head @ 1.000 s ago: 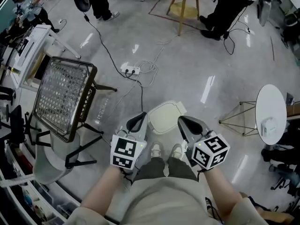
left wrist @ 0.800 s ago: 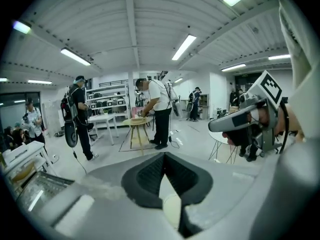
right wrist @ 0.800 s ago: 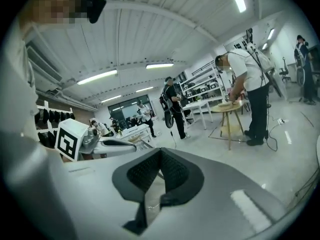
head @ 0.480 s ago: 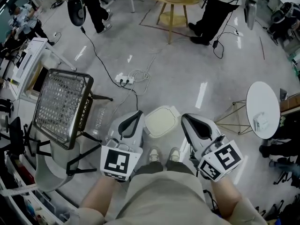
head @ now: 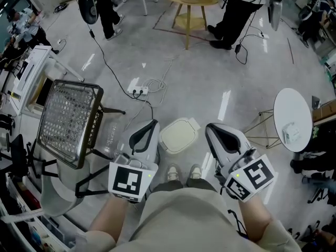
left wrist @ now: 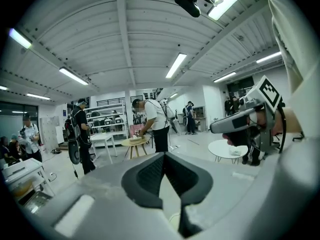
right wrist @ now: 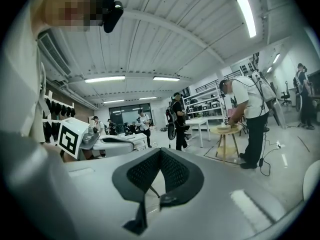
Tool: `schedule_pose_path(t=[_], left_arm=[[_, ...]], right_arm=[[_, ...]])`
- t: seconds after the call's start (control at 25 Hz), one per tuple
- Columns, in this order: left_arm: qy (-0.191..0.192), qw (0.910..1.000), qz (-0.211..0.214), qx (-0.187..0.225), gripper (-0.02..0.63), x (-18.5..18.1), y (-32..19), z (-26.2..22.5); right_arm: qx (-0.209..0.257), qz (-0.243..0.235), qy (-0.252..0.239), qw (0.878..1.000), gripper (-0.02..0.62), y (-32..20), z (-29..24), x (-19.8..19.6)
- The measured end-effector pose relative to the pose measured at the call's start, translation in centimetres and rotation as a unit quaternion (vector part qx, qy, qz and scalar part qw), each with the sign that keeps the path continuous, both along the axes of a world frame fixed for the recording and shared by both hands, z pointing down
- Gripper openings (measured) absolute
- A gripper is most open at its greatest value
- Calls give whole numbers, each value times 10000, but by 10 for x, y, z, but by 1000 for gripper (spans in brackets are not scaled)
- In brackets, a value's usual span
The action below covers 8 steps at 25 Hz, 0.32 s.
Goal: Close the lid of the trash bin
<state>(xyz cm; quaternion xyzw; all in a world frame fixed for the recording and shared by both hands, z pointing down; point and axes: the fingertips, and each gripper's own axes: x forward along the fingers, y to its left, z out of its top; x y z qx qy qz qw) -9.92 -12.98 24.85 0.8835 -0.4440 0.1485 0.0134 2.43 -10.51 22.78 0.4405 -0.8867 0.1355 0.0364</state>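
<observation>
on the floor at the person's feet, in the head view, the small cream plastic trash bin [head: 179, 135] sits with its lid flat down, so closing looks done. since a second ago the left gripper [head: 151, 124] and right gripper [head: 211, 127] have spread slightly wider either side of it. the glossy grey floor [head: 210, 83] carries a white power strip [head: 137, 91]. in the left gripper view, the jaws are pressed together on nothing, facing a busy workshop. in the right gripper view, likewise together and empty, with a round wooden table [right wrist: 224, 129] beyond.
</observation>
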Motion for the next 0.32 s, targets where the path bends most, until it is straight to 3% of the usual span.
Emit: schedule_pose_path(t=[0.32], left_arm=[[60,9999,-72,-93,3,3,3,-1]], right_arm=[[-5,29,43,10000,3,-1,2,4]])
